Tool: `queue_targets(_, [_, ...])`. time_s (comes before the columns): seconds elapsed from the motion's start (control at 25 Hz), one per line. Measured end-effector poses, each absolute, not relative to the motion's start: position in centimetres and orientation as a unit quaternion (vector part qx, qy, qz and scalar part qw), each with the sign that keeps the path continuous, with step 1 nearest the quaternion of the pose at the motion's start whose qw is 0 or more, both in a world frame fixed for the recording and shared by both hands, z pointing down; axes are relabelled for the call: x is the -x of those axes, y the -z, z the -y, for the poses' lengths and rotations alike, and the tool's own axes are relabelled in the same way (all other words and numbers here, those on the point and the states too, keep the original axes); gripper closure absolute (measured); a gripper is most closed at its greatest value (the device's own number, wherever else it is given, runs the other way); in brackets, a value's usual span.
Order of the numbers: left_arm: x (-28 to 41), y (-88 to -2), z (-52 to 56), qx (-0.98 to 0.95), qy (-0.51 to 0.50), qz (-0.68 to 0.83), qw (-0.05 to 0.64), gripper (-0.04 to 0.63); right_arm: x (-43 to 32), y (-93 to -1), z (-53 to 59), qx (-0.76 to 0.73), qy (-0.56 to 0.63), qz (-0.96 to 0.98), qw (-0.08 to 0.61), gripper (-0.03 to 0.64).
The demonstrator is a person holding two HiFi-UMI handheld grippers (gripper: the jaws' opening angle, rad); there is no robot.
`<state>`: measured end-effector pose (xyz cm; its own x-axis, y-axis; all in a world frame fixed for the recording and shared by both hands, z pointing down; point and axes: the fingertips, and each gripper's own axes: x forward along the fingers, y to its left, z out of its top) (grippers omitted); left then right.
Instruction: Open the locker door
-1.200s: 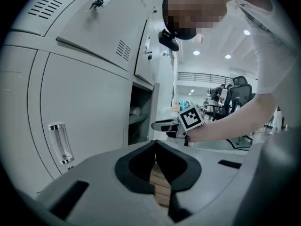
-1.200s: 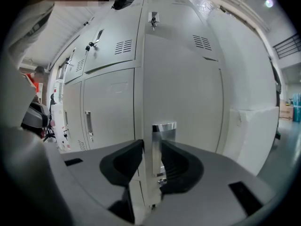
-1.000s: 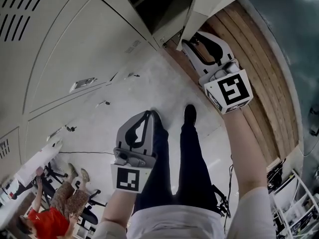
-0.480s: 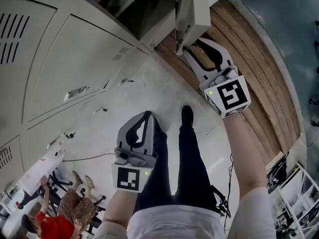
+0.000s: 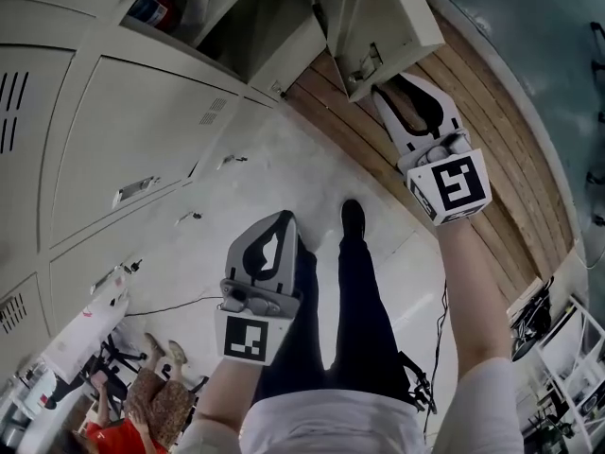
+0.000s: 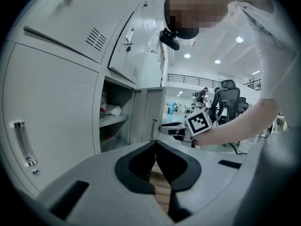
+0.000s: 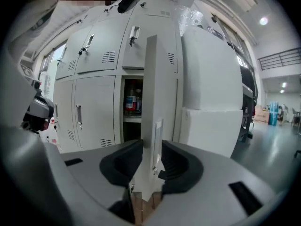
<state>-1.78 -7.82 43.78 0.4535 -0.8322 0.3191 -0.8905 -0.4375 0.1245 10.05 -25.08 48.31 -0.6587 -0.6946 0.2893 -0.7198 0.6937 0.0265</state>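
Two claws are raised in front of a bank of pale lockers [image 5: 123,130], one in each of the person's hands. The right claw [image 7: 151,147] has hold of the locker door [image 7: 155,79] by its free edge. The thin panel stands upright between the two dark pads, which press on it from either side, about half open. Those jaws have just closed a little further on the panel. A small latch plate [image 7: 158,126] sits on the door just above the grip.

The door stands swung well out from its frame, edge-on to that claw. Behind it the open locker [image 5: 236,17] shows a shelf with a couple of bottles [image 7: 133,102] on it. Right of the door, two big white boxes [image 7: 211,79] are stacked one on the other.

The left claw [image 6: 155,145] is lower and nearer the person, well apart from the door. Its jaws are pressed together at the tips with nothing between them. It points toward the open locker.

From the head view, the person's dark-trousered legs [image 5: 321,320] and one black shoe [image 5: 352,218] stand on a pale floor [image 5: 284,168]. A strip of wooden boards [image 5: 492,159] runs along the right side, under the right claw.
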Motion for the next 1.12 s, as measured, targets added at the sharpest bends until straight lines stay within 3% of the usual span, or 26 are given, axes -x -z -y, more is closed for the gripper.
queue_targets(0.36, [0.0,-44.1,7.9,-0.849,-0.109,0.497,0.142,0.586,-15.0,-48.5,27.0,-0.447,-0.066,0.883,0.130,0.505])
queue_targets(0.68, [-0.4,-44.5,7.8,-0.851,-0.115,0.493,0.143,0.586,-18.3,-48.1,28.5,-0.510,-0.067,0.849,0.122,0.597])
queue_targets(1.12, [-0.4,-44.7,8.0,-0.851,-0.119,0.492,0.141,0.586,-18.7,-48.0,28.8,-0.529,-0.078,0.839,0.101,0.604])
